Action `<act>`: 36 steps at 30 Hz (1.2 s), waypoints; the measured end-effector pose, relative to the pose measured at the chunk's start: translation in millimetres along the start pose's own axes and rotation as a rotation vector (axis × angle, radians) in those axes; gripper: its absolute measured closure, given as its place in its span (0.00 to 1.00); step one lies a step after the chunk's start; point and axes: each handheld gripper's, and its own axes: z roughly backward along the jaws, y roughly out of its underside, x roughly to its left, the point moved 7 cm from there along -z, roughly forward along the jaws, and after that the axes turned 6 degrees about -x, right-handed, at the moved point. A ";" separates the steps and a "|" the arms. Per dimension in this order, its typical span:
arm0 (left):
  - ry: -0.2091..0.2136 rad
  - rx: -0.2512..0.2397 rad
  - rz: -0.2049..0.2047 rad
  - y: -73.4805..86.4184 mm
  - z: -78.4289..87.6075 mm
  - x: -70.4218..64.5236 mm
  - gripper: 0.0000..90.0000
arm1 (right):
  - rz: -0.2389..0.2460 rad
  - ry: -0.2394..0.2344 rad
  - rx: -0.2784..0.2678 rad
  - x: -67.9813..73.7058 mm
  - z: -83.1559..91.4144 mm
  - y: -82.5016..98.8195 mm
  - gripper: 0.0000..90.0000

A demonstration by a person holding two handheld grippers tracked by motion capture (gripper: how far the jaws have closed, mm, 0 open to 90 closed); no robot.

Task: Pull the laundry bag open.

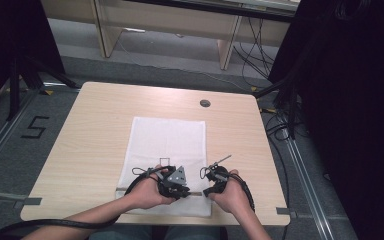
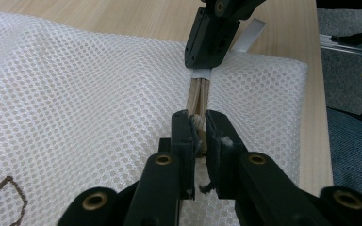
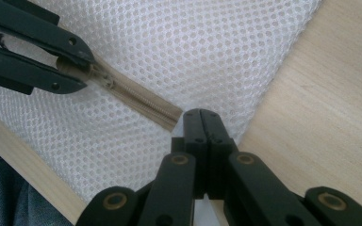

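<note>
Your table [image 1: 80,140] carries a white mesh bag [image 1: 167,140] lying flat at its middle, its near edge close to you, and a beige zip [image 3: 136,100] runs across that near end. Your left gripper [image 2: 197,123] sits over the bag's near part, jaws narrowed tight on the zip's slider [image 2: 198,121]. Your right gripper [image 3: 201,123] rests just beside it, near the bag's right corner at the zip's end, jaws pressed fully together; whether they pinch the mesh or tape there cannot be told.
</note>
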 end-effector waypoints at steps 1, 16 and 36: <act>-0.001 -0.001 0.002 0.0 -0.1 -0.2 0.91 | 0.000 0.000 0.001 -0.1 0.1 0.1 1.00; -0.008 0.002 0.015 2.3 5.0 0.4 0.91 | -0.009 0.005 0.002 0.8 0.3 0.2 1.00; -0.005 0.004 0.018 3.6 10.3 0.6 0.91 | 0.000 0.009 0.002 0.5 0.1 -0.1 1.00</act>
